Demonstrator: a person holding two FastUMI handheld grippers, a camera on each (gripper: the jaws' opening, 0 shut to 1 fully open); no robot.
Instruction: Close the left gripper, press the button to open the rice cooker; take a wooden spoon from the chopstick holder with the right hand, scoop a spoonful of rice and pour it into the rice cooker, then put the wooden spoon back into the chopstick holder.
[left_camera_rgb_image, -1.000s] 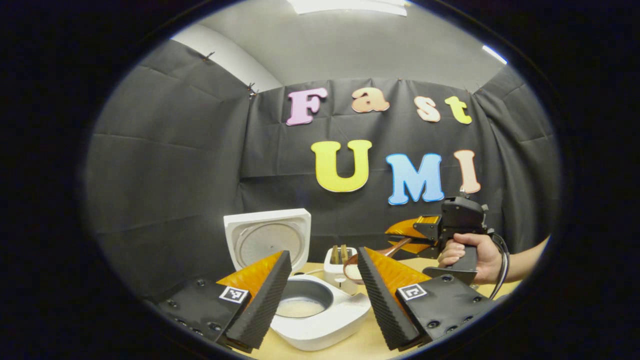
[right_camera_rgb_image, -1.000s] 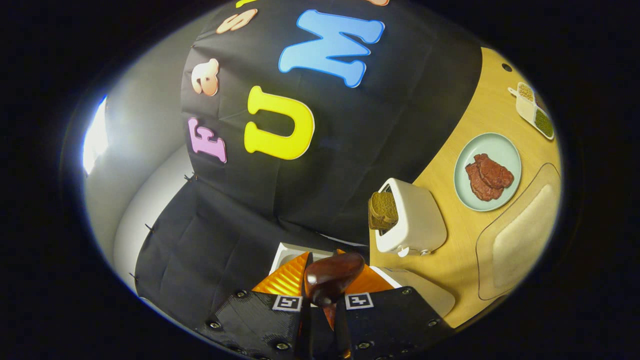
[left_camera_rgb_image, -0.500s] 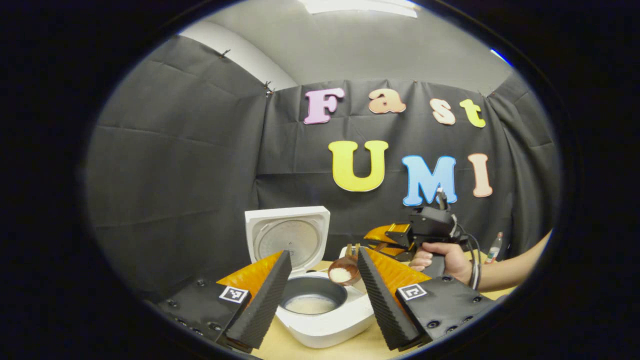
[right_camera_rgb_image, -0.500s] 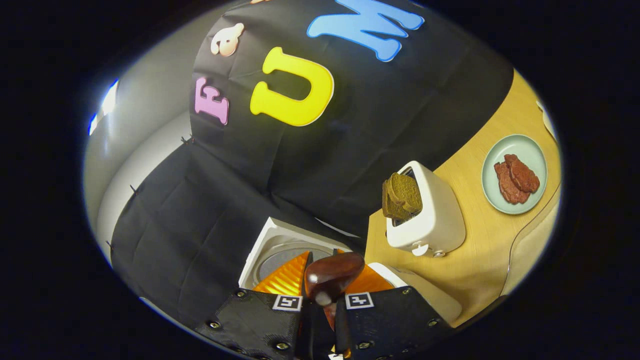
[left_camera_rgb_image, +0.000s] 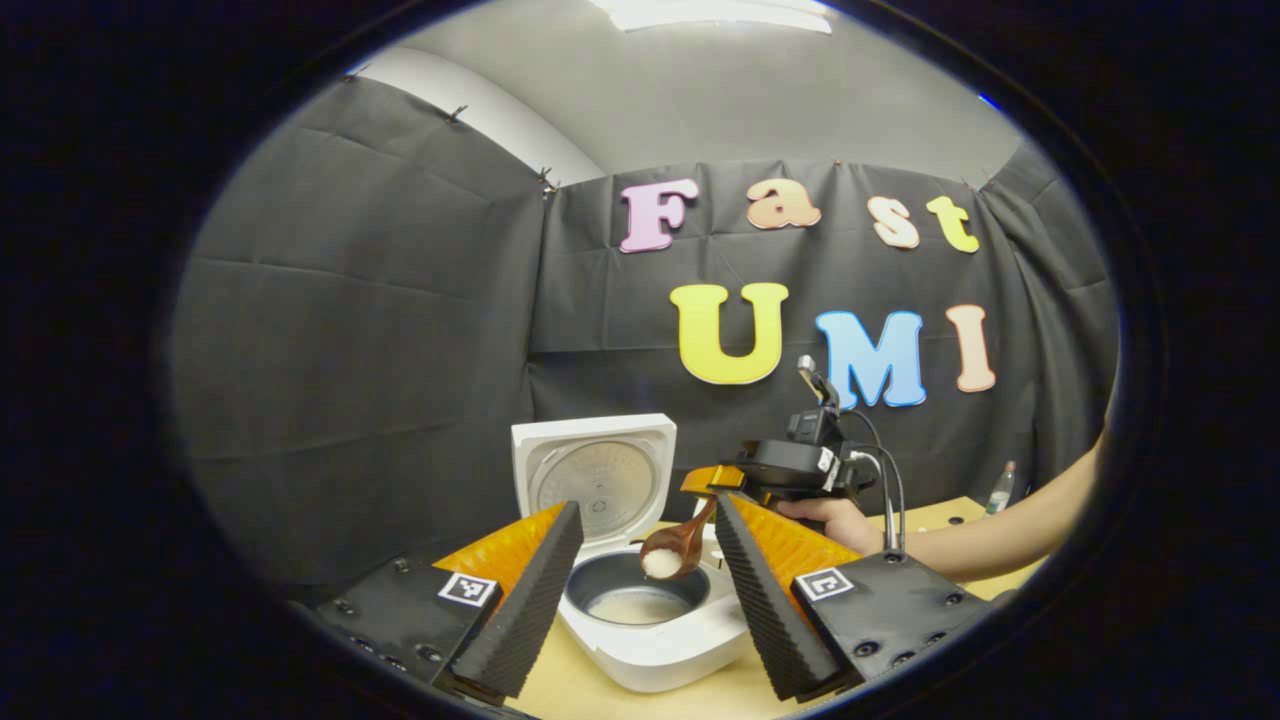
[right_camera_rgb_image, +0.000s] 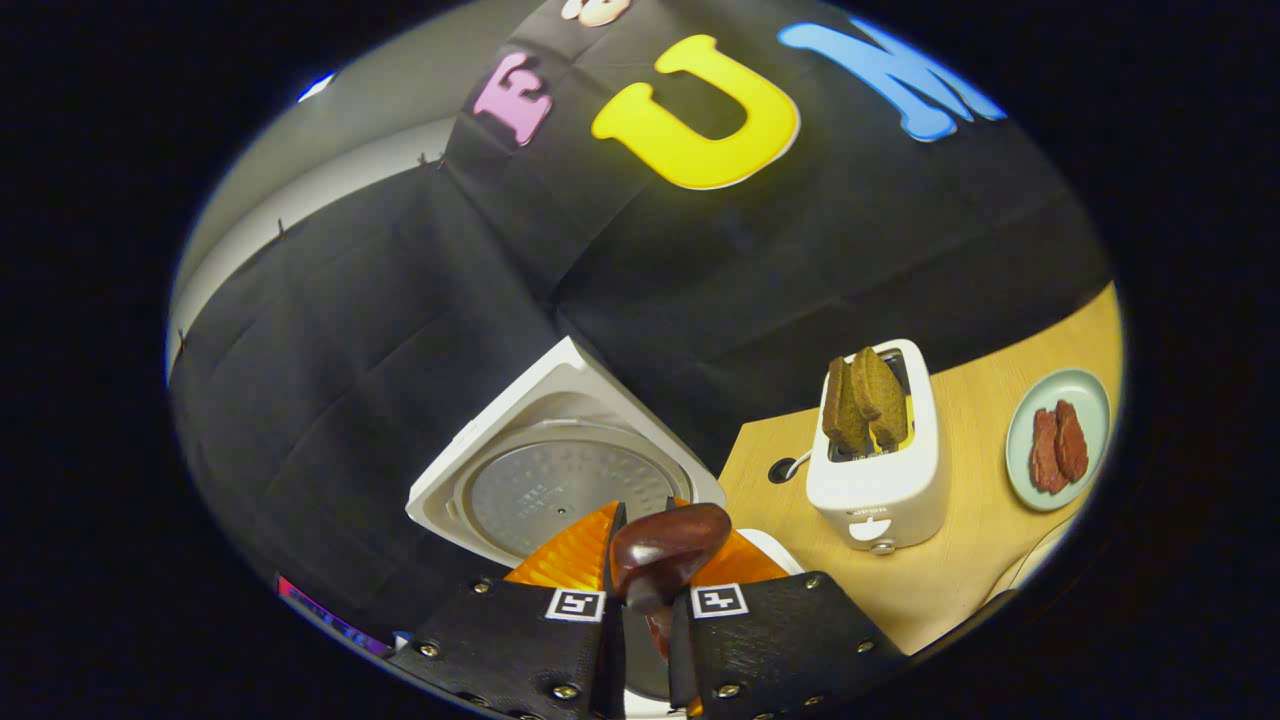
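Right gripper (left_camera_rgb_image: 722, 488) squeezed tight on wooden spoon (left_camera_rgb_image: 678, 548), spoon bowl full of rice, tipped over open rice cooker (left_camera_rgb_image: 650, 630), lid up, left gripper (left_camera_rgb_image: 640, 590) fingers wide apart, holding nothing, near cooker

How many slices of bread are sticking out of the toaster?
2: both slices stand upright side by side in the slots of the white toaster, one on the left and one on the right. Any others deeper inside would be hidden.

A bright ceiling lamp (left_camera_rgb_image: 715, 12) at the top of the left gripper view gives even, soft light. Both views are sharp in the centre, and straight lines bend strongly at the edges.
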